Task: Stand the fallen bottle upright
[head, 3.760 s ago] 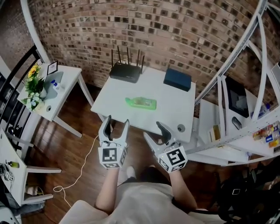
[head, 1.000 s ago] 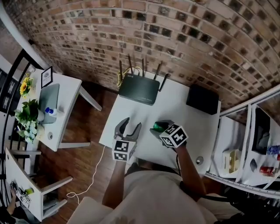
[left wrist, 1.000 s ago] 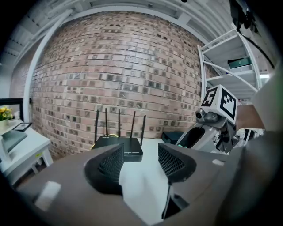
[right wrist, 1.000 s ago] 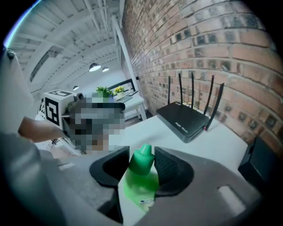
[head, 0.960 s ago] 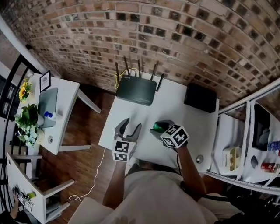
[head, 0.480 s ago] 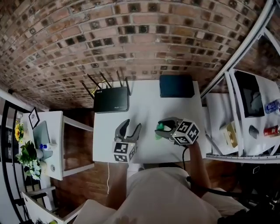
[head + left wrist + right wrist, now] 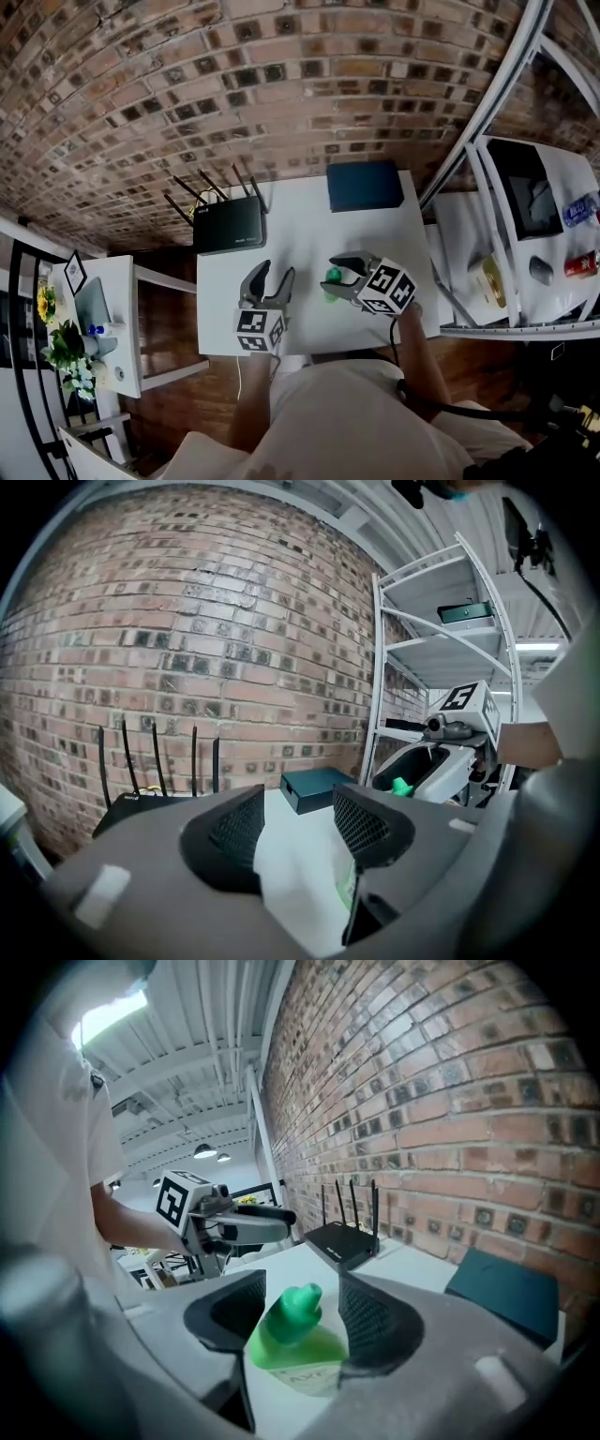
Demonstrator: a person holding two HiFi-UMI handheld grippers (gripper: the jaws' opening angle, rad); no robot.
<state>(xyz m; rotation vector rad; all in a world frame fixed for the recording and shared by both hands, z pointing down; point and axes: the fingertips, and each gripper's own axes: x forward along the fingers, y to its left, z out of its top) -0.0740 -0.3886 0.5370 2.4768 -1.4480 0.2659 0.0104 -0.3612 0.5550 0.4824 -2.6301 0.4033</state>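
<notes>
The green bottle (image 7: 330, 276) stands upright on the white table (image 7: 300, 234), cap up, between the jaws of my right gripper (image 7: 336, 279). In the right gripper view the bottle (image 7: 298, 1335) fills the gap of the right gripper (image 7: 298, 1309). Its jaws are opening and the pads no longer squeeze it. My left gripper (image 7: 272, 274) hovers just left of the bottle, apart from it. Its jaws are slowly closing with only bare table between them. The left gripper view shows the left gripper (image 7: 295, 817) empty and the bottle's cap (image 7: 401, 786) off to the right.
A black router (image 7: 228, 223) with antennas sits at the table's back left and a dark blue box (image 7: 365, 186) at the back right. A brick wall rises behind. White shelving (image 7: 525, 244) stands to the right, a small side table (image 7: 103, 319) to the left.
The bottle, lying on its side in the oldest frame, now stands upright. The right jaws have widened around it. Both grippers have shifted a little over the table.
</notes>
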